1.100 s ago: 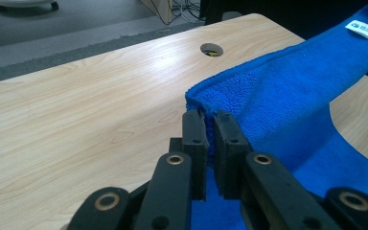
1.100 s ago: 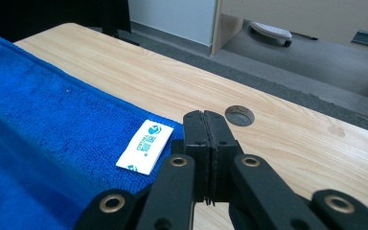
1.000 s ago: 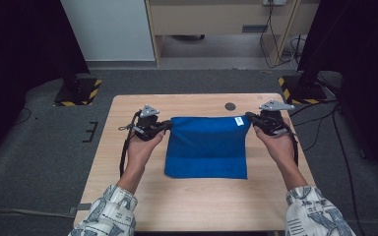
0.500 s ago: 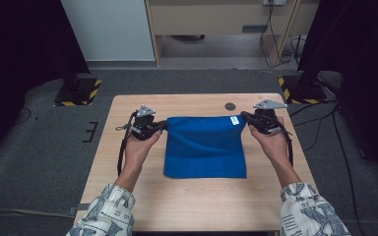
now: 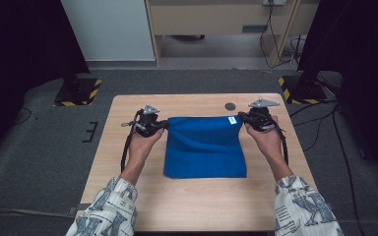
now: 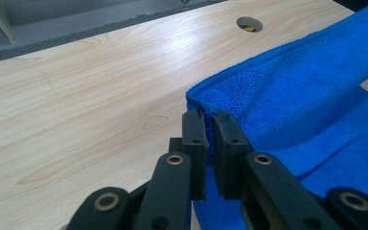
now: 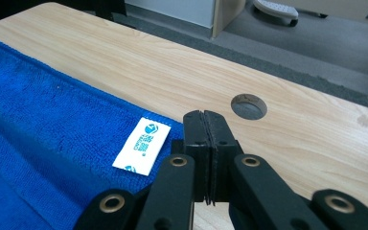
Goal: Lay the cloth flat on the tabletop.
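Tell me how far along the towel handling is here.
Done: the blue towel lies flat on the table. In hand: the left gripper and right gripper each pinch a far corner. Left: probably a fold toward the person, not yet begun.

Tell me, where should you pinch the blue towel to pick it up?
Probably at the two far corners of the blue towel, coming in from each side. It lies flat and floppy, so corners lift it evenly. The left gripper and right gripper pinch there now.
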### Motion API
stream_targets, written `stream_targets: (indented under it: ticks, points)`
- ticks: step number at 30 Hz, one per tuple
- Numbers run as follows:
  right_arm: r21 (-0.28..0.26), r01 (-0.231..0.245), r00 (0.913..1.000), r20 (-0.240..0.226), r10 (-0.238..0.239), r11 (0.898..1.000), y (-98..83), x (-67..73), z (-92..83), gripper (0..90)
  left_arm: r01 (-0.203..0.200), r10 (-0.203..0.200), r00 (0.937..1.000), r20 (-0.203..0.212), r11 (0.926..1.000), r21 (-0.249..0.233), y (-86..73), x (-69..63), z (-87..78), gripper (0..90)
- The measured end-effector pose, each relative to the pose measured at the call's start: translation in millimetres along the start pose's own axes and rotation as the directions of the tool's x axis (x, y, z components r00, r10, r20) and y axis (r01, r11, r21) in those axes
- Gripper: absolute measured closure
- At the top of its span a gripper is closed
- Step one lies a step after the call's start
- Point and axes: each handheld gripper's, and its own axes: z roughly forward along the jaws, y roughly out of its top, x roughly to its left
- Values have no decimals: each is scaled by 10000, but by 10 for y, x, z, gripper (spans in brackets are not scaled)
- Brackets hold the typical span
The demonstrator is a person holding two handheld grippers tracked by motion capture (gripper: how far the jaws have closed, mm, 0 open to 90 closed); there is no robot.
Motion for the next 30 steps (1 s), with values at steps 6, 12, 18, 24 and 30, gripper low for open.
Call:
stream_targets:
  ticks: [6, 12, 18, 24, 30]
  points:
    - [229, -149, 9998, 151, 145, 9996, -48, -65, 98, 894, -4, 4, 10000, -98, 10000, -45, 60, 18, 122, 842]
    - [343, -473, 9986, 239, 465, 9983, -92, -138, 193, 894, 192, -190, 9997, -160, 9998, 107, 21, 57, 285, 842]
    - [591, -564, 9981, 290, 548, 9967, -126, -171, 334, 894, 332, -325, 9991, -254, 9991, 250, -12, 126, 425, 842]
    - [764, -638, 9974, 380, 610, 9950, -184, -203, 417, 893, 314, -305, 9990, -331, 9991, 269, -13, 155, 506, 842]
    - [823, -861, 9950, 575, 815, 9929, -219, -245, 497, 893, 227, -214, 9989, -411, 9992, 321, 15, 163, 609, 842]
